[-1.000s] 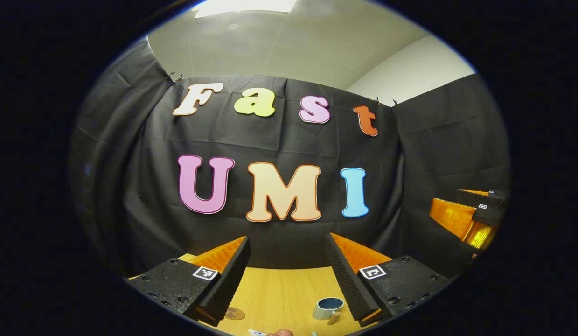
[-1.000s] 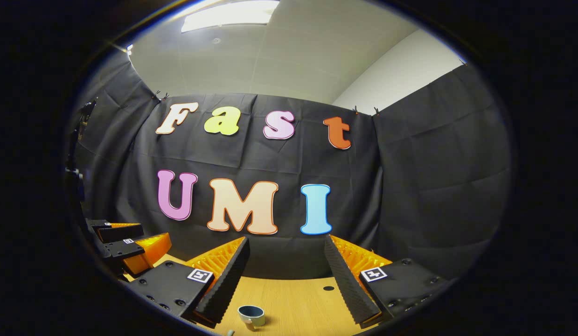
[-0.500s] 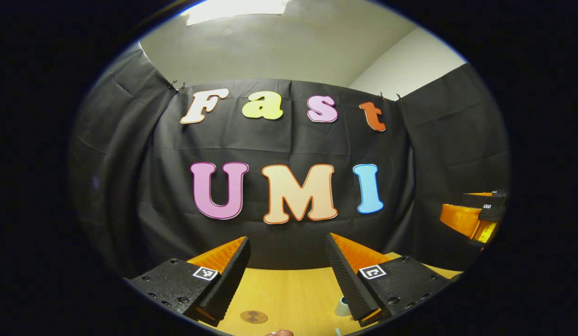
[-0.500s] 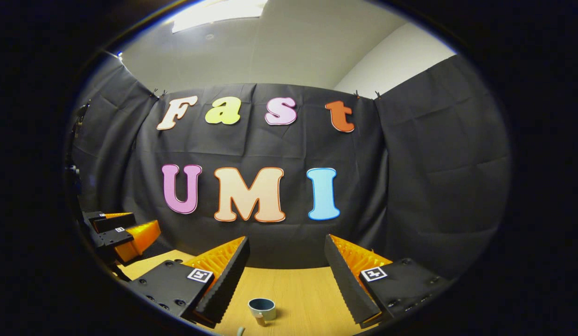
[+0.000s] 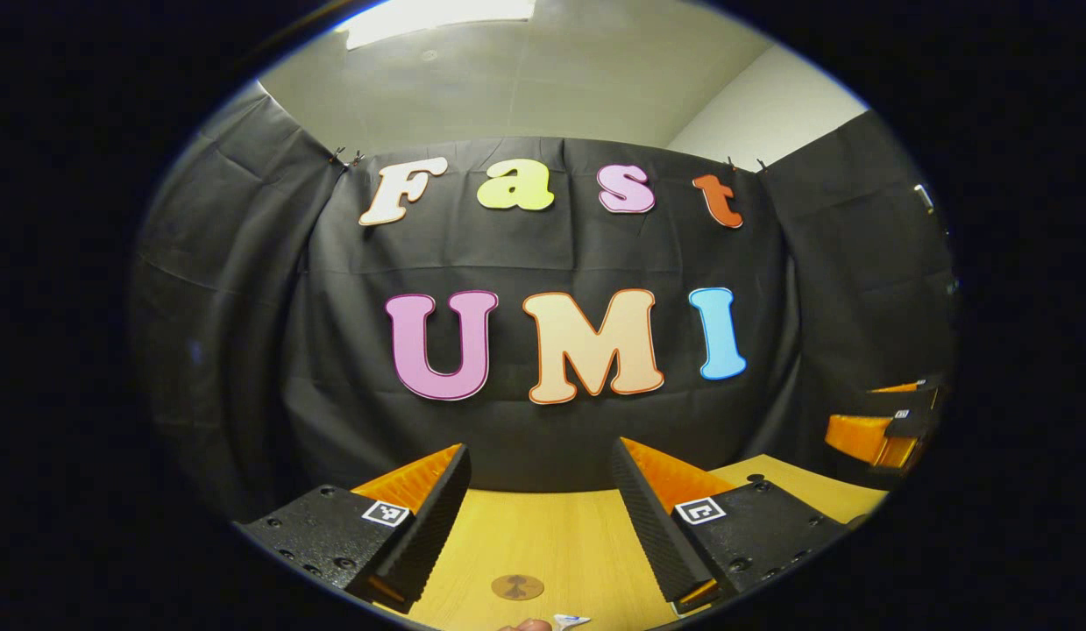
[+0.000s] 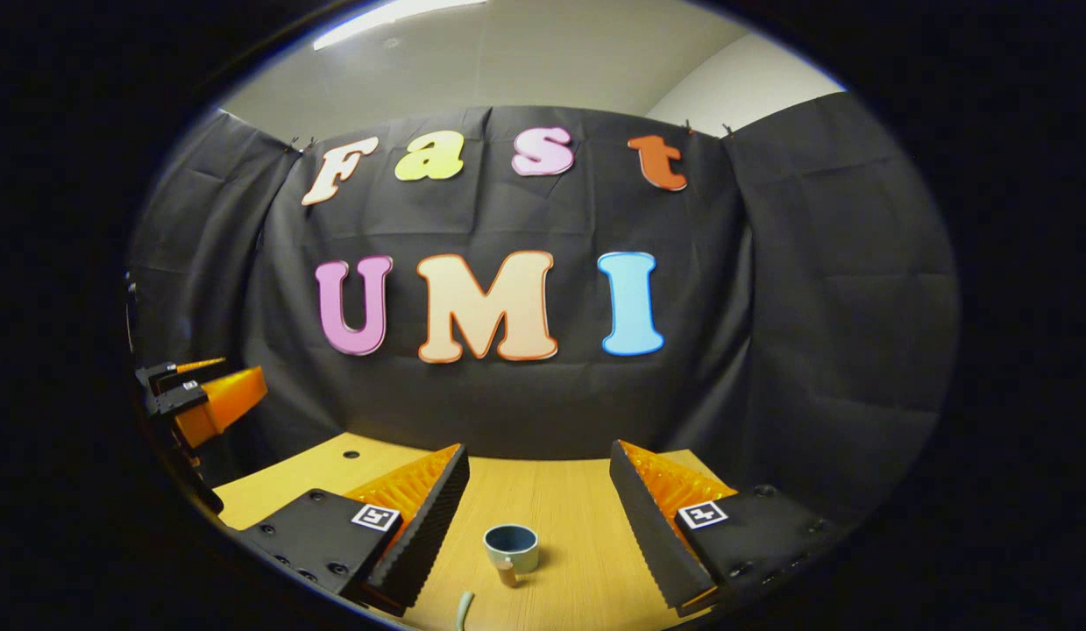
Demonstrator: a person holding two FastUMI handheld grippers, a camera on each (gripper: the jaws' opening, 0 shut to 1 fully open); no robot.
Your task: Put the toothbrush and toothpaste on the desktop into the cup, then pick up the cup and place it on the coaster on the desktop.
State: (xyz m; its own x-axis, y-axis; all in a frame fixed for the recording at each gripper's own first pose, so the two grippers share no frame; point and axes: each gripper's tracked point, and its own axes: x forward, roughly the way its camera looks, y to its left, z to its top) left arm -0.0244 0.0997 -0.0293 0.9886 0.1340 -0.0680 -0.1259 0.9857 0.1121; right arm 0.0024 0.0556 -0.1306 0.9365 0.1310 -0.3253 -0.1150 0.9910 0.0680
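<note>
The right gripper (image 6: pixel 538 517) was wide open and held nothing. The cup (image 6: pixel 511 549) stood on the desk (image 6: pixel 578 499) straight ahead, between its fingers. The left gripper (image 5: pixel 538 517), open too, faced the coaster (image 5: pixel 517 586).

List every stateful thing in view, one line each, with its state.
Left gripper: jaws open, empty.
Right gripper: jaws open, empty.
Small blue-grey cup with wooden handle: upright on the desktop, empty as far as visible.
Round brown coaster: flat, bare.

Since a second ago, my left gripper (image 5: pixel 539 517) swings from cup to coaster (image 5: pixel 517 586), while my right gripper (image 6: pixel 537 517) tips down toward the cup (image 6: pixel 511 549).
</note>
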